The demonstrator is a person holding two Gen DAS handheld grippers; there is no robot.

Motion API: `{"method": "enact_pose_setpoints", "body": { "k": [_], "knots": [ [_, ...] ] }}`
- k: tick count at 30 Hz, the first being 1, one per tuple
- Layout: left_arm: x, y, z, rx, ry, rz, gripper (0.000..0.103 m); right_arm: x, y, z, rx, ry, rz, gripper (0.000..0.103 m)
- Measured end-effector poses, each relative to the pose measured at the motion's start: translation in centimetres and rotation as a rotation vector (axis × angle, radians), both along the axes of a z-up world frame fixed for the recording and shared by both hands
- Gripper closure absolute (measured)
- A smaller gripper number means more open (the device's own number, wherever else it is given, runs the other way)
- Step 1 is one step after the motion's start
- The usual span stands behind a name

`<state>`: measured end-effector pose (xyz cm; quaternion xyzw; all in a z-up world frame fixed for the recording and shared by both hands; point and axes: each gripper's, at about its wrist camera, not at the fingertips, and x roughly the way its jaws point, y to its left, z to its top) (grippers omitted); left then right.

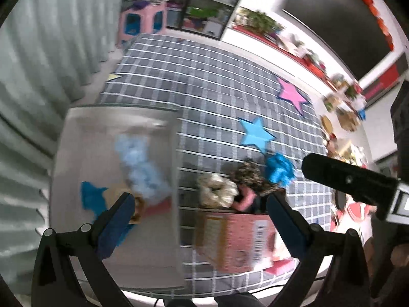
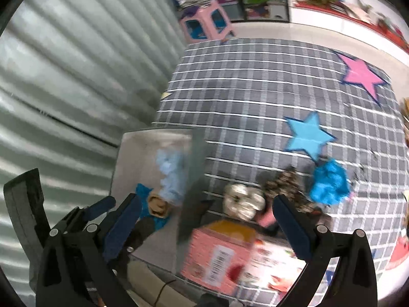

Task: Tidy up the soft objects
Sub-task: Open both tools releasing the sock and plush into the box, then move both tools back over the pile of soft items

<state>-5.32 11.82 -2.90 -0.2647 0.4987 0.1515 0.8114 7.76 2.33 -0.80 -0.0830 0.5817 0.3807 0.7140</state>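
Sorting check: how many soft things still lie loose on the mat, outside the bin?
3, in a row beyond the pink box: a cream scrunchie, a leopard one beside it, and a blue one by the blue star. More may hide behind the box.

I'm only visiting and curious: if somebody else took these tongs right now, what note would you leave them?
Left tongs: open, empty, above the table.
Right tongs: open, empty.
Done: pale blue fluffy piece and a darker blue one lie in the clear bin.
Left: cream scrunchie, spotted scrunchie and bright blue scrunchie sit on the checked cloth, beside the bin, behind the pink box.
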Motion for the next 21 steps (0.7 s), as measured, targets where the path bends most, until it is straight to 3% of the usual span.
{"method": "enact_pose_setpoints", "body": {
  "k": [6,13,21],
  "knots": [
    [3.0,-4.1,-0.1,-0.018,0.01,-0.116,0.0,2.8,-7.0,-0.3,-0.029,0.005,-0.136,0.0],
    [5.3,-7.8,-0.7,-0.043,0.034,-0.215,0.0,3.7,-14.9,-3.8,-0.098,0.065,-0.28,0.0],
    [8.1,-11.3,-1.6,-0.085,0.063,-0.3,0.0,2.9,-20.6,-7.4,-0.148,0.132,-0.369,0.0]
  ]
}}
